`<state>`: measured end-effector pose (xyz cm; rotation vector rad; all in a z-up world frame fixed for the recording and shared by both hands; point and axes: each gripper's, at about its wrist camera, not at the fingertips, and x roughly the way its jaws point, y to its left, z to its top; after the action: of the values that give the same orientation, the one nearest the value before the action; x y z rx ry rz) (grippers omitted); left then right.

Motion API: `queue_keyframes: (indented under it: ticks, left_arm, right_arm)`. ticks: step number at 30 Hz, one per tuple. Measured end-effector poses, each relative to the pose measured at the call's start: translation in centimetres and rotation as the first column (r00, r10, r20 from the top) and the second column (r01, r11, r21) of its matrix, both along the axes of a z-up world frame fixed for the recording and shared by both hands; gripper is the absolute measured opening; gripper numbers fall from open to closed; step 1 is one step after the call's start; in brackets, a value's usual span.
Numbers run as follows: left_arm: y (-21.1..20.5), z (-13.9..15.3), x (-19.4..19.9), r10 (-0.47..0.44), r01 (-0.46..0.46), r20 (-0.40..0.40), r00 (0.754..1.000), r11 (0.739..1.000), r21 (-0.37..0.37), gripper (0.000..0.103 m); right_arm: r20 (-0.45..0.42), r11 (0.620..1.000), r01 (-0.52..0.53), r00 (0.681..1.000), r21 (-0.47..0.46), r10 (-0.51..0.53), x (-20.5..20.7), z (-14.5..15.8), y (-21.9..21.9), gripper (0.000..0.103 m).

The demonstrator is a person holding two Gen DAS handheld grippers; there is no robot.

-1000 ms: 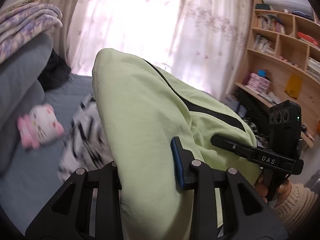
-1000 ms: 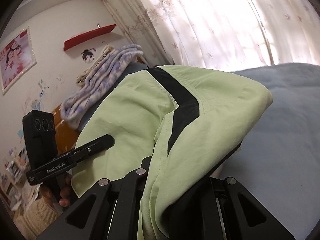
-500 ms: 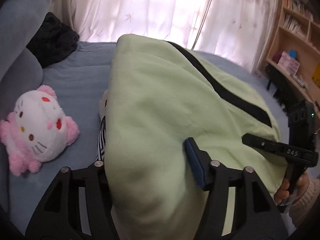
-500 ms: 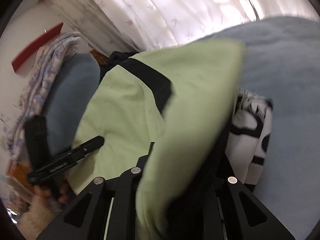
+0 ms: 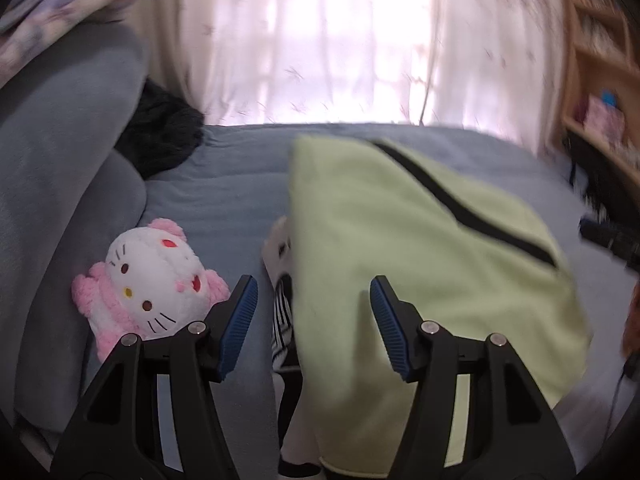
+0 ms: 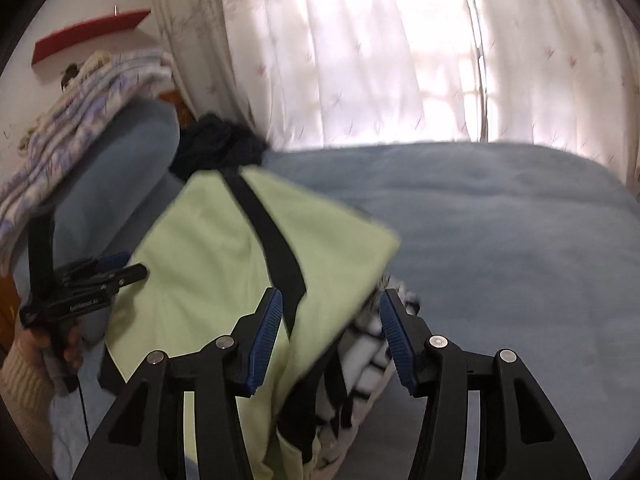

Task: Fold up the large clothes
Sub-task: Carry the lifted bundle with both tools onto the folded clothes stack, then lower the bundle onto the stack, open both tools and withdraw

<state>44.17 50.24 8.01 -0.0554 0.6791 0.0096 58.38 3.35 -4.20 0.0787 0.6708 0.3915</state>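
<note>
A light green garment with a black stripe lies folded on the blue bed, over a black-and-white striped garment. My left gripper is open, its blue pads on either side of the green garment's near edge. In the right wrist view the green garment lies left of centre, with the striped garment under its right edge. My right gripper is open, just above the garment's near corner. The left gripper shows at the far left of the right wrist view.
A pink and white plush cat lies left of the garments. A grey cushion with folded blankets stands at the left, a dark garment behind it. Blue bedding spreads right. Curtains and wooden shelves stand beyond.
Both grippers have opened and let go of the green garment. It has dropped flat onto the striped garment on the bed.
</note>
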Motion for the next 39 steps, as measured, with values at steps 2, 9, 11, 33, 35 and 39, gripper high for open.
queue_keyframes:
  ticks: [2,9,11,33,35,39]
  left_arm:
    - [-0.2,1.0,0.6,0.023,-0.022,0.024,0.999,0.999,-0.027,0.055]
    - [-4.3,0.2,6.3,0.057,-0.057,-0.009,0.998,0.997,0.05,0.051]
    - [-4.7,-0.9,8.2,0.094,-0.091,-0.024,0.995,0.991,0.094,0.051]
    - [-0.6,-8.6,15.5,0.172,-0.171,-0.15,0.974,0.985,0.018,0.055]
    - [-0.9,-8.1,14.8,0.187,-0.185,-0.138,0.973,0.982,0.026,0.055]
    - [-1.4,-6.8,12.4,0.225,-0.221,-0.122,0.967,0.974,0.044,0.053]
  right_arm:
    - [-0.007,1.0,-0.003,1.0,0.015,0.003,2.1,-0.4,1.7,0.052]
    - [-0.101,0.999,0.029,0.995,0.034,-0.025,10.2,-3.7,8.3,0.052]
    - [-0.13,0.999,0.041,0.991,-0.005,-0.041,14.1,-5.9,13.3,0.052]
    - [-0.297,0.993,-0.087,0.953,-0.084,0.059,28.9,-16.1,17.2,0.054]
    - [-0.273,0.983,-0.109,0.96,-0.145,0.066,28.5,-15.3,16.7,0.054]
    - [-0.231,0.965,-0.074,0.973,-0.251,0.014,27.6,-14.6,13.8,0.054]
